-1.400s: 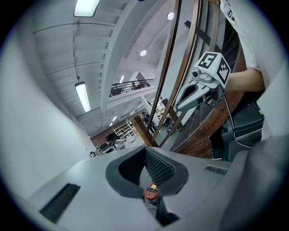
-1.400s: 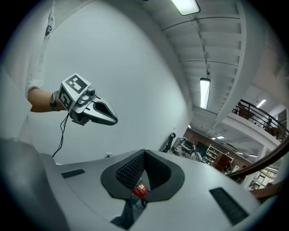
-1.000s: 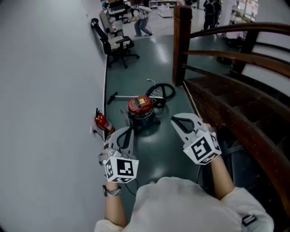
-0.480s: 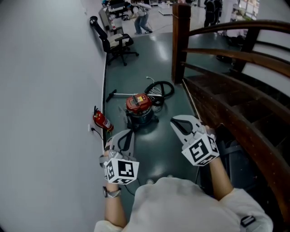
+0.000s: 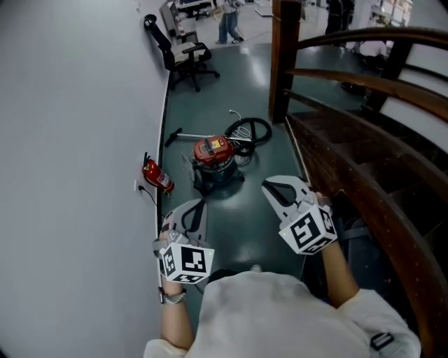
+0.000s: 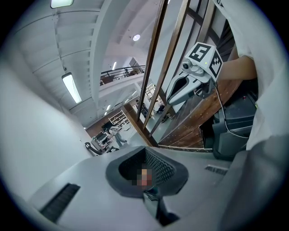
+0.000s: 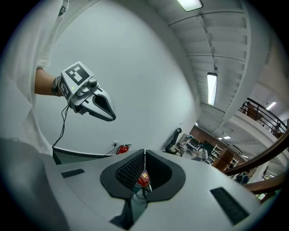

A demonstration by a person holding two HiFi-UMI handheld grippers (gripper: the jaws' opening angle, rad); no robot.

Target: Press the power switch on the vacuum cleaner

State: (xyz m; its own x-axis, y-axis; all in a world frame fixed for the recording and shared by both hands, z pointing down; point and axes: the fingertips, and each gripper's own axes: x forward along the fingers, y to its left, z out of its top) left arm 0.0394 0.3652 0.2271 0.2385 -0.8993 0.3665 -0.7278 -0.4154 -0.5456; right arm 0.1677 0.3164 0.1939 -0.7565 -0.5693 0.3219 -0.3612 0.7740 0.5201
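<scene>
Nearest the camera is the person's pale shirt (image 5: 280, 314), with both forearms reaching forward over a dark green floor (image 5: 241, 224). The left tool (image 5: 199, 203) is held low beside the white wall (image 5: 70, 140). Its jaws are closed tip to tip with nothing between them. The right tool (image 5: 267, 186) is level with it, well apart, close to the dark wooden stair railing (image 5: 364, 147). Its jaws are closed and empty too, and in the right gripper view a bit of red shows through the slit behind the meeting tips.

Ahead of both tools, and touched by neither, the vacuum cleaner (image 5: 213, 157) stands upright on the floor, between the wall and the stairs. It has a red top on a dark drum. Its power switch is too small to make out.

To its left, a red fire extinguisher (image 5: 157, 176) leans at the foot of the wall. Just behind the vacuum cleaner lies a coiled black hose (image 5: 250, 130), and a thin wand (image 5: 185, 134) lies flat on the floor beside that.

Farther on, a black office chair (image 5: 183, 54) stands near the wall, and a thick wooden post (image 5: 285, 56) rises at the end of the railing. A person (image 5: 229, 21) stands at the far edge.
</scene>
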